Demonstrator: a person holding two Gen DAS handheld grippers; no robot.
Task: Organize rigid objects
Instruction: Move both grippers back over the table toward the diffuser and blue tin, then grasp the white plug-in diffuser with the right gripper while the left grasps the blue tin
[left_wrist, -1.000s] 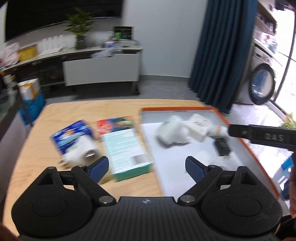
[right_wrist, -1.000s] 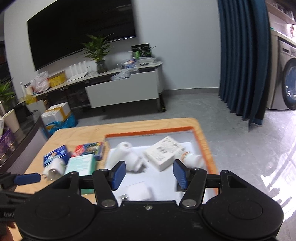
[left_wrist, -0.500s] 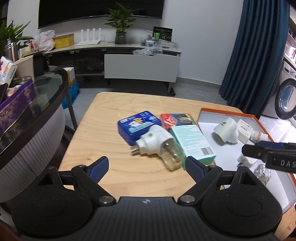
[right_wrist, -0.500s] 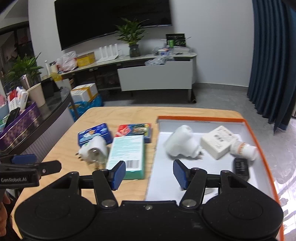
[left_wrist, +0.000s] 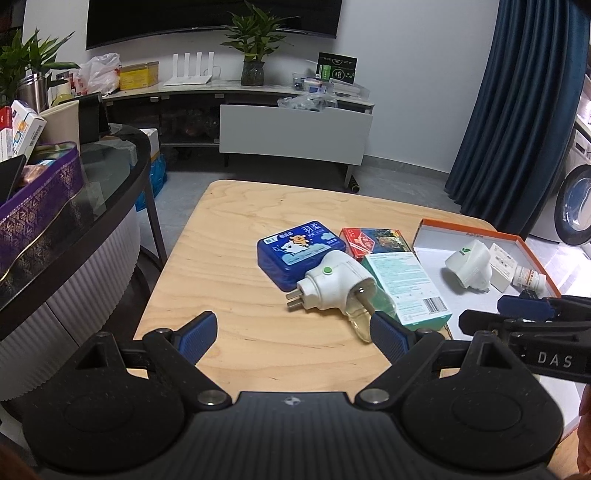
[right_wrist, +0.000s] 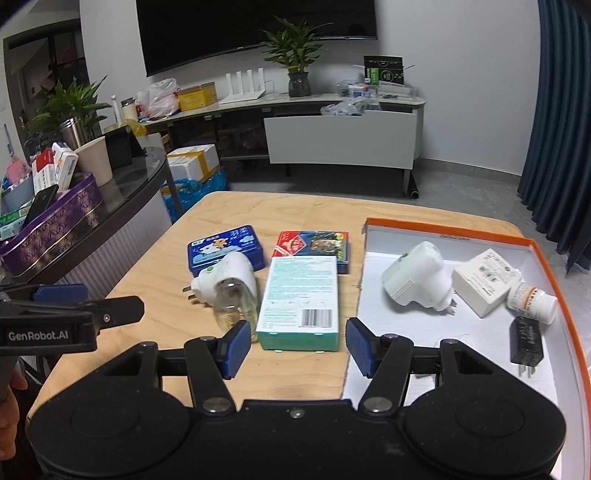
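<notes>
Right wrist view: near end of the orange-rimmed tray (right_wrist: 554, 266) is cut off behind the right tool (right_wrist: 295, 347); a small item just under its right finger is too hidden to identify. Small print on the boxes is unreadable. In the left wrist view the tray's right side is blocked by the right tool's arm.

Both tools are apart, nothing between the fingers. Left tool (left_wrist: 293, 332) is spread wide above bare surface (left_wrist: 221, 236).

Teal box (right_wrist: 300, 297) lies flat at 12 o'clock just ahead of the right tool. White plug-in vaporizer with clear bottle (right_wrist: 225, 286) lies on its side at 11 o'clock, touching the blue tin (right_wrist: 225, 245) behind it. From the left tool the vaporizer (left_wrist: 332, 284) sits at 1 o'clock, bottle end near its right finger.

Red card box (right_wrist: 314, 242) is behind the teal box. In the tray at 1–2 o'clock: second white plug-in unit (right_wrist: 417, 280), white adapter (right_wrist: 487, 280), pill bottle (right_wrist: 533, 299), black charger (right_wrist: 526, 338).
</notes>
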